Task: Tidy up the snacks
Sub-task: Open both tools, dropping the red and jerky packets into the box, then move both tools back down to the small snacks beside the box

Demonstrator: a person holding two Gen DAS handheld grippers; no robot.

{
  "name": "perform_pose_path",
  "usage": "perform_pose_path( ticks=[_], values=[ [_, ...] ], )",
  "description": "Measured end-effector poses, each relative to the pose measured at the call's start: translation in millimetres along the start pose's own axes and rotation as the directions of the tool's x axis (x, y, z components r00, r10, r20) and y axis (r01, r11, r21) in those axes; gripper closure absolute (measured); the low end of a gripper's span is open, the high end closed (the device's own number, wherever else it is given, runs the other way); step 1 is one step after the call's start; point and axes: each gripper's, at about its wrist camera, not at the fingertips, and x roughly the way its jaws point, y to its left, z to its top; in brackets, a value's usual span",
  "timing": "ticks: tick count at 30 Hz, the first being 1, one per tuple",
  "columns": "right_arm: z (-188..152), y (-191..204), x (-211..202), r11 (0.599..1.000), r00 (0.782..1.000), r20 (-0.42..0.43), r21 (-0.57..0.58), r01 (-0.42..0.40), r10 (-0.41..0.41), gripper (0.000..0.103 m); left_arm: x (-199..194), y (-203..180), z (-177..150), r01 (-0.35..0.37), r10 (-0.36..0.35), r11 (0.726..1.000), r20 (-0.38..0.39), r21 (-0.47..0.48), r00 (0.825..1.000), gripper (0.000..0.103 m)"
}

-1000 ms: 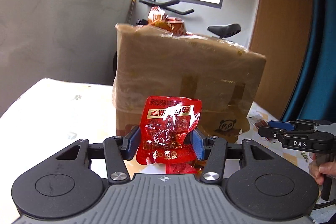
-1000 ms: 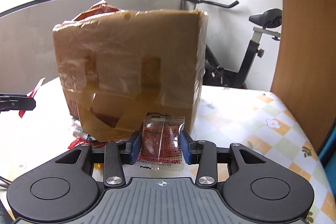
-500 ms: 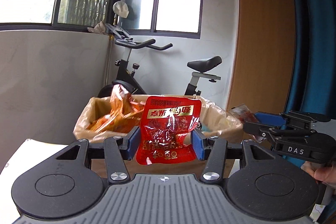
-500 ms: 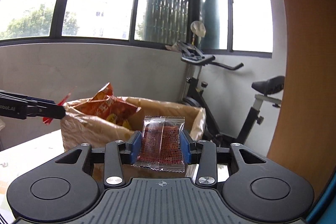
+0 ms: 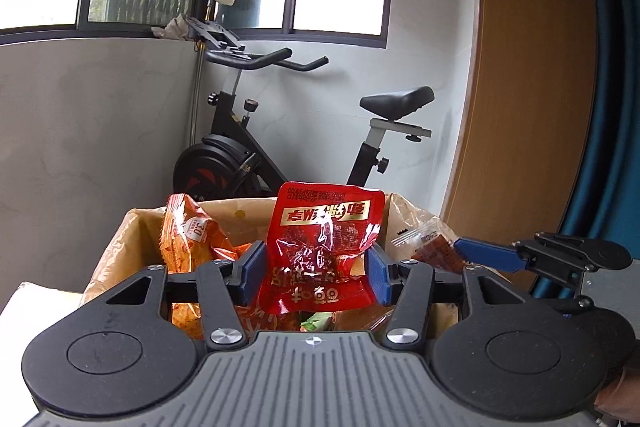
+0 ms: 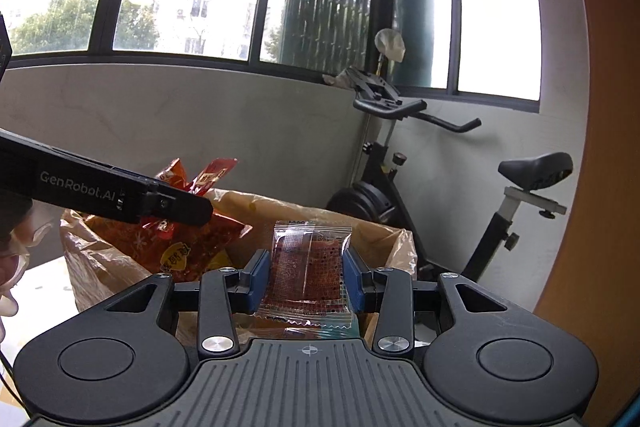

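Note:
My left gripper (image 5: 316,277) hangs over the open cardboard box (image 5: 120,255), with a red snack packet (image 5: 320,247) upright between its blue pads. Its jaws are opening, though the pads still touch the packet's sides. To its right my right gripper (image 5: 460,251) reaches over the box's right rim. In the right wrist view the right gripper (image 6: 306,281) is shut on a small clear packet (image 6: 308,267) of red-brown snack above the box (image 6: 384,239). The left gripper's black finger (image 6: 176,205) crosses from the left. An orange chip bag (image 5: 188,239) stands in the box.
An exercise bike (image 5: 280,147) stands behind the box against the grey wall and windows. A wooden panel (image 5: 520,107) and a blue curtain (image 5: 616,107) are on the right. A strip of the white table (image 5: 36,295) shows at lower left. A person's hand (image 6: 8,267) is at the left edge.
Both grippers have risen with their packets from in front of the box's taped side to above its open top. The inside of the box and its bags have come into view.

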Motion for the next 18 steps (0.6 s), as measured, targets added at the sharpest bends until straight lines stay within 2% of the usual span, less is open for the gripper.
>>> perform_pose_path(
  ticks=[2, 7, 12, 18],
  values=[
    [-3, 1, 1, 1.000, 1.000, -0.011, 0.013, 0.003, -0.003, 0.064, 2, -2, 0, 0.007, -0.007, 1.000, -0.012, 0.022, 1.000, 0.041],
    [-7, 6, -6, 1.000, 1.000, -0.003, -0.008, 0.001, -0.001, 0.052, 1, -4, 1, 0.005, -0.003, 0.998, -0.031, 0.063, 1.000, 0.024],
    [-12, 7, -22, 1.000, 1.000, 0.011, 0.030, -0.005, 0.005, 0.050, -10, 4, -4, -0.001, 0.002, 1.000, -0.030, 0.021, 1.000, 0.024],
    [-22, 3, -51, 0.995, 0.998, 0.064, 0.099, -0.012, 0.005, 0.050, -43, 14, -12, 0.008, -0.008, 1.000, 0.023, -0.006, 1.000, 0.024]
  ],
)
